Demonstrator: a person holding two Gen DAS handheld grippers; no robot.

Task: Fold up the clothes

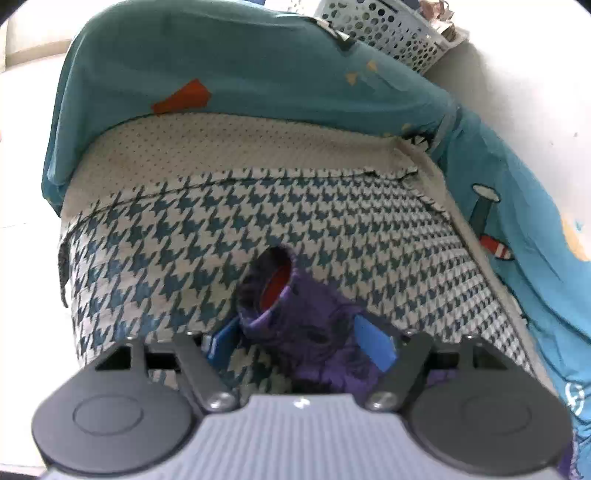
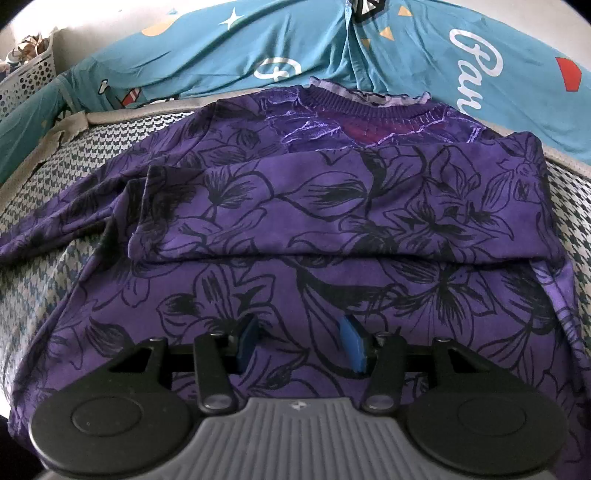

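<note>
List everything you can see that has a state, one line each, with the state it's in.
purple floral shirt: partly folded, one sleeve laid across the body.
left sleeve cuff: between the left gripper's open fingers.
right gripper: open, over the shirt's lower part.
teal printed sheet: spread, wrinkled.
perforated basket: upright.

Home: bedding [image 2: 258, 44], laundry basket [image 1: 388, 29]

A houndstooth-patterned cover [image 1: 295, 229] with a beige dotted border lies over the work surface, and teal printed bedding [image 2: 258, 55] is bunched behind it. A white perforated basket [image 1: 388, 26] stands by a plain pale wall [image 1: 524, 92], in soft, even light.
</note>
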